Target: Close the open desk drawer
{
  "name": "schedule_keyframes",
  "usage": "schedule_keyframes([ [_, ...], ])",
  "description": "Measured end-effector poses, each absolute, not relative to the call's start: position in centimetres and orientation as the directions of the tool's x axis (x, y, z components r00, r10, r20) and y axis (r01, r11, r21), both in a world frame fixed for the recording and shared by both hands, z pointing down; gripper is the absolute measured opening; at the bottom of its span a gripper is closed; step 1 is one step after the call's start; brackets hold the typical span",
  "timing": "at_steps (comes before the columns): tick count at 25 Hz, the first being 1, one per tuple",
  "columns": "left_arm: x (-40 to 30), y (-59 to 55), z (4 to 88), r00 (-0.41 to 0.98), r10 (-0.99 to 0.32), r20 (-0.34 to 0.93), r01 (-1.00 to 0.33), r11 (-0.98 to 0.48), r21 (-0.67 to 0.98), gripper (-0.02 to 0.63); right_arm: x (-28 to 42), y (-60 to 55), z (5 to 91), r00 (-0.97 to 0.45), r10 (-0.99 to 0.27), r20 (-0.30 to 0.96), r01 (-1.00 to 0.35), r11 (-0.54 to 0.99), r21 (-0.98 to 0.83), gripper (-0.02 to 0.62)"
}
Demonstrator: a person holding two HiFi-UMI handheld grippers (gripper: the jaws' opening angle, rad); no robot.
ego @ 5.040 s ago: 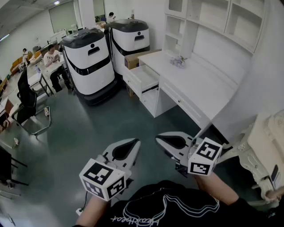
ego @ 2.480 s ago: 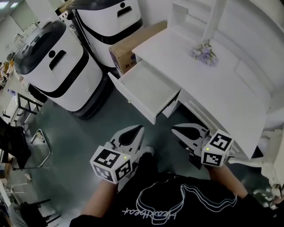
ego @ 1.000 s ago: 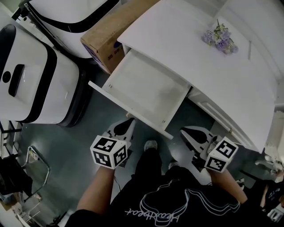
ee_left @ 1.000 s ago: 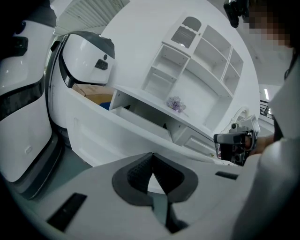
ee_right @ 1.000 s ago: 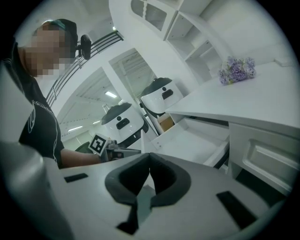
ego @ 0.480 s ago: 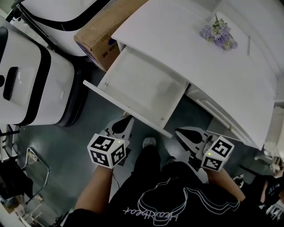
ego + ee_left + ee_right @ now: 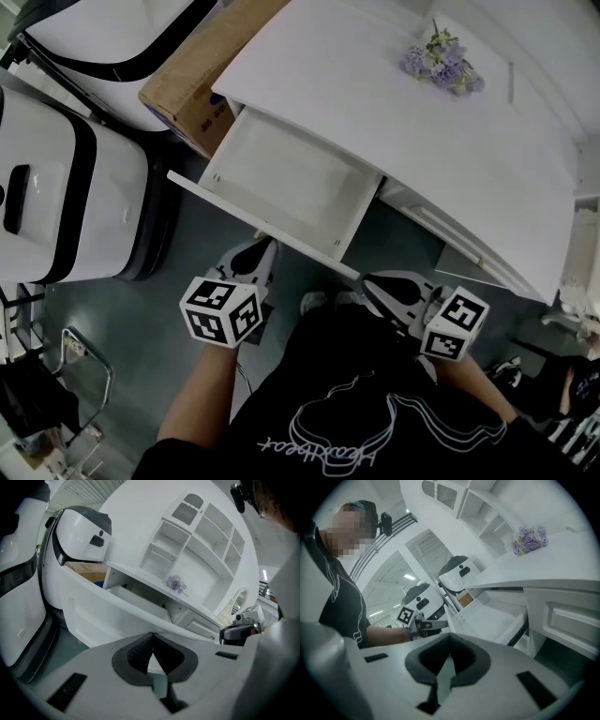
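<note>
The white desk drawer point(image 7: 281, 183) stands pulled out from under the desk top point(image 7: 394, 122), and its inside looks empty. Its long front panel point(image 7: 262, 228) runs slantwise just ahead of both grippers. My left gripper point(image 7: 264, 247) is shut, with its tips right at the lower edge of that panel; I cannot tell if they touch. The left gripper view shows the panel point(image 7: 93, 616) close ahead of the shut tips point(image 7: 152, 634). My right gripper point(image 7: 371, 281) is shut and empty, just off the panel's right end. The right gripper view shows the drawer point(image 7: 497, 616) from the side.
Two big white machines point(image 7: 66, 187) stand left of the drawer, with a cardboard box point(image 7: 192, 80) beside the desk. Purple flowers point(image 7: 436, 66) lie on the desk top. Another shut drawer front point(image 7: 450, 234) lies right of the open one. A chair frame point(image 7: 80, 361) is at lower left.
Both grippers have come closer to the drawer front; the left tips now sit at its lower edge. The drawer looks about as far out as before.
</note>
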State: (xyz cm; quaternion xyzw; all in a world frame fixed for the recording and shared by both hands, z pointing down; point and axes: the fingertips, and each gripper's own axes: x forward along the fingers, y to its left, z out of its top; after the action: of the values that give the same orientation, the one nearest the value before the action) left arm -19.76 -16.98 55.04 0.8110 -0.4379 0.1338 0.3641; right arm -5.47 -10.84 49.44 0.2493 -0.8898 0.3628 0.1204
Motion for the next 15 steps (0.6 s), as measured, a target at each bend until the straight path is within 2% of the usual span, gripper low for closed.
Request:
schedule_keyframes([
  [15, -17.4, -21.0, 55.0, 0.577, -0.59, 0.565, -0.815, -0.369, 0.447, 0.004, -3.9, -13.2, 48.6, -0.854, -0.366, 0.37, -0.52, 0.615, -0.593, 0.005],
])
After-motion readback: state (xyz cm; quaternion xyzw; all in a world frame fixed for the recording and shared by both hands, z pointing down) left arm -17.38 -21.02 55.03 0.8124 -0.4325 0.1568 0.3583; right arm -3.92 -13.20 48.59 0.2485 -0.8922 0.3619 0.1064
